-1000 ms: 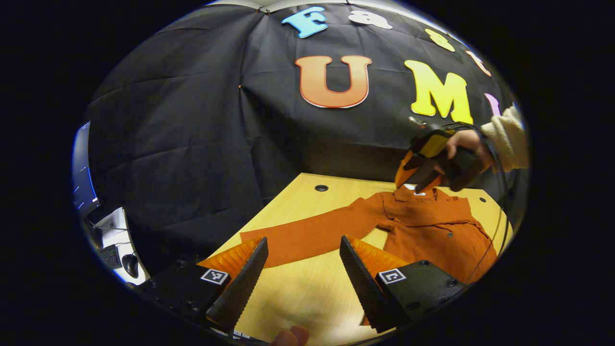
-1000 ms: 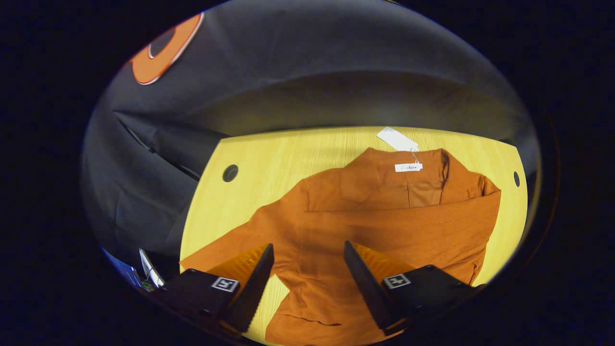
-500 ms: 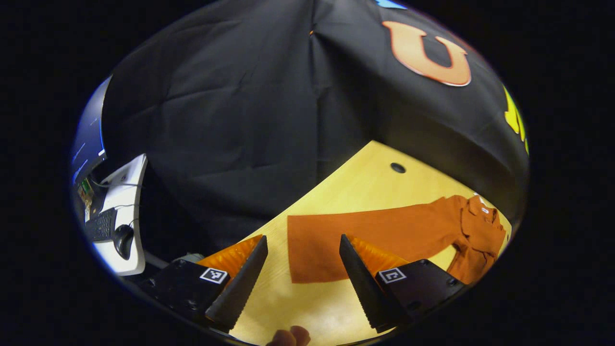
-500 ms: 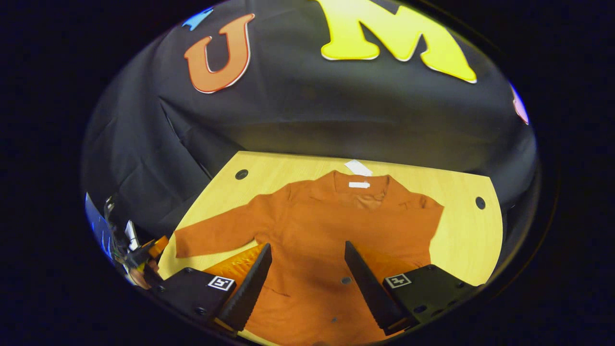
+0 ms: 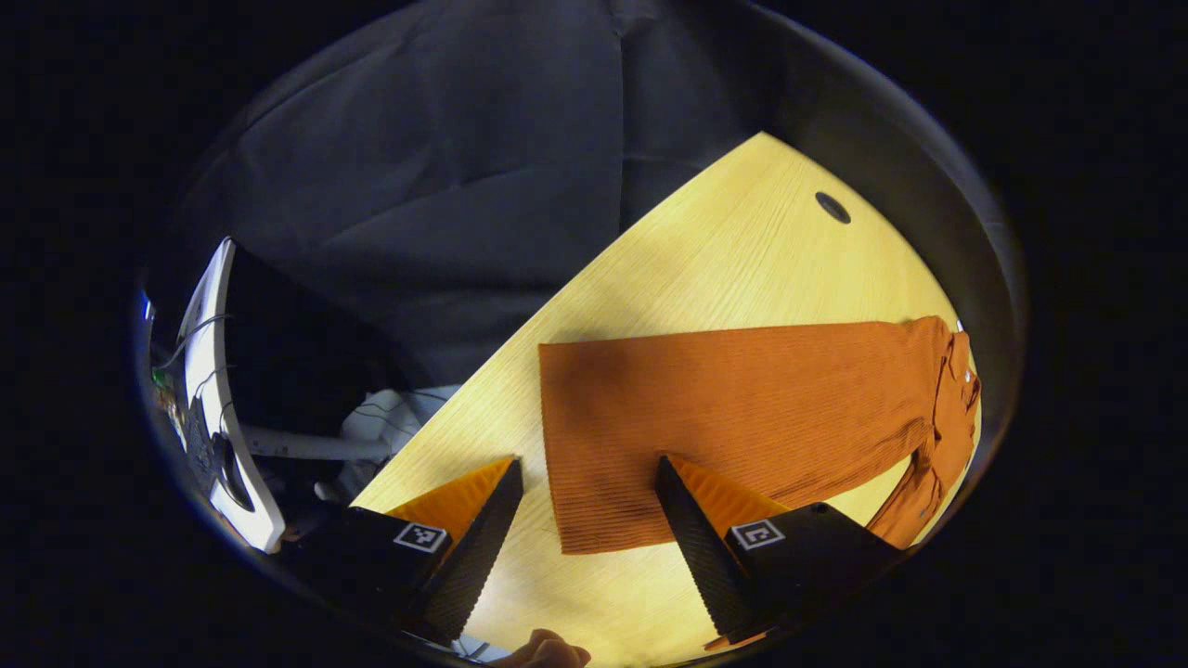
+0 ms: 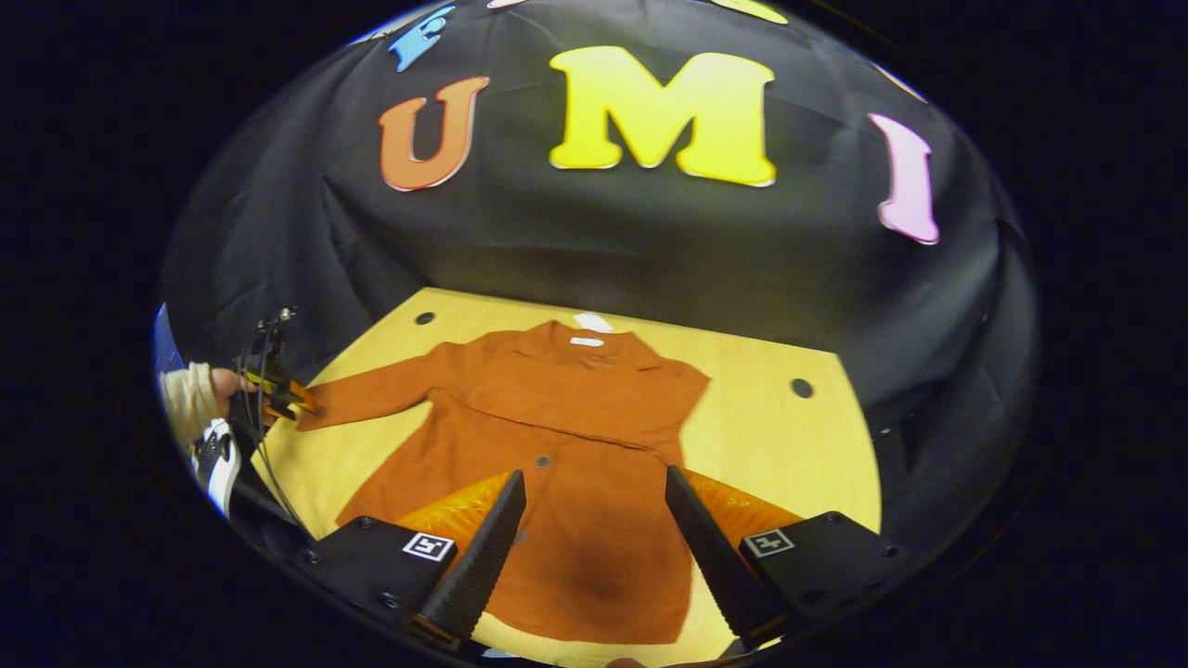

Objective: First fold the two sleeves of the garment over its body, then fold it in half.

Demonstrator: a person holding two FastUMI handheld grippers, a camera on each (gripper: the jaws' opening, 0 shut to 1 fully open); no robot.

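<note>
We've dropped the left gripper (image 5: 585, 520), jaws spread, to the outstretched left sleeve (image 5: 733, 417); right sleeve (image 6: 594, 413) folded, halving remains

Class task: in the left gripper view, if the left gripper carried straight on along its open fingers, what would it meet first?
Most likely the cuff end of the garment's outstretched sleeve, lying flat on the wooden table. The left gripper is open with that cuff between its fingers' lines; height above it is unclear.
</note>
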